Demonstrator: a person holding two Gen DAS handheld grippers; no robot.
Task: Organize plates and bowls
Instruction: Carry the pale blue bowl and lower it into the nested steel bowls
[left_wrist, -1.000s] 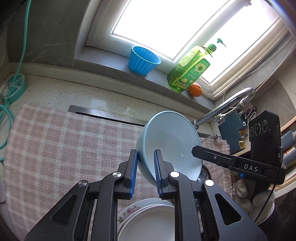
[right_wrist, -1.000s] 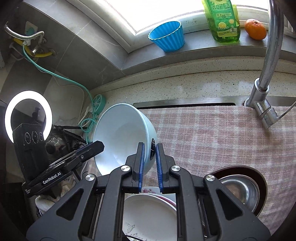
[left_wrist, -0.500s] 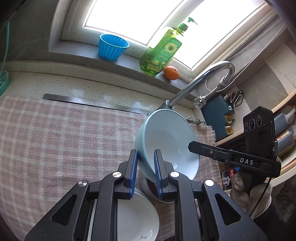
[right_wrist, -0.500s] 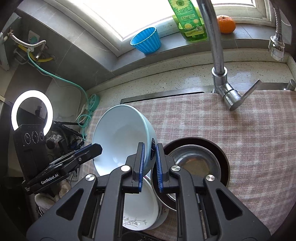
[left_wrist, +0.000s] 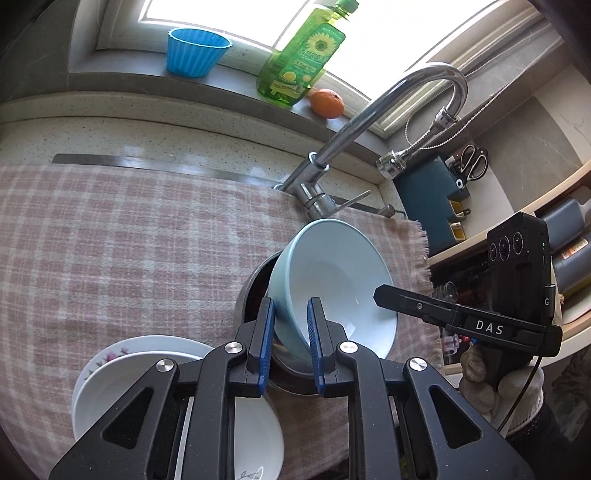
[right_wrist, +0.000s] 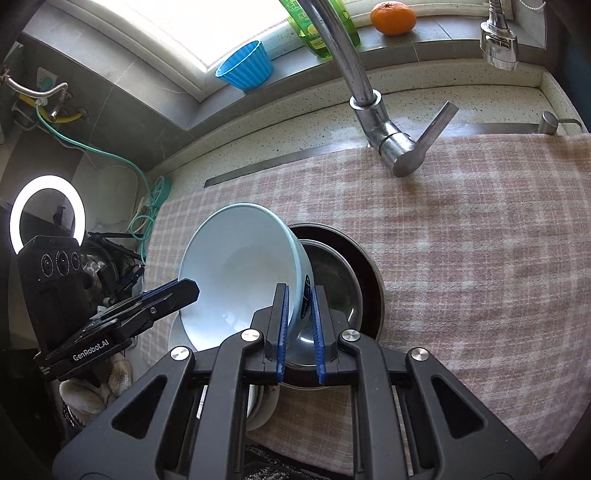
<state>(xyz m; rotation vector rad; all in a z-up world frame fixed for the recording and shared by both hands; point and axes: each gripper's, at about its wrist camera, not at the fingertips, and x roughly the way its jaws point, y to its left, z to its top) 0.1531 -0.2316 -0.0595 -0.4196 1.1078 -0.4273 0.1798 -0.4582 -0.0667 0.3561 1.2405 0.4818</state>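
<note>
A pale blue bowl (left_wrist: 332, 280) (right_wrist: 240, 273) hangs tilted between both grippers. My left gripper (left_wrist: 290, 314) is shut on its left rim, and my right gripper (right_wrist: 298, 302) is shut on the opposite rim. The bowl hovers just above a steel bowl (right_wrist: 336, 284) nested in a dark bowl (right_wrist: 365, 266) on the checked cloth. White plates (left_wrist: 122, 373), one with a flower pattern, are stacked to the left of the dark bowl, partly hidden under my left gripper's body.
A pink checked cloth (left_wrist: 129, 240) covers the counter. The chrome tap (right_wrist: 373, 110) rises close behind the bowls. On the sill stand a blue cup (left_wrist: 195, 51), a green soap bottle (left_wrist: 303, 59) and an orange (left_wrist: 327, 103). Shelves with bottles lie at the right.
Both grippers have carried the blue bowl sideways to the right and slightly down, from over the white plates to over the steel and dark bowls. Both grips are unchanged.
</note>
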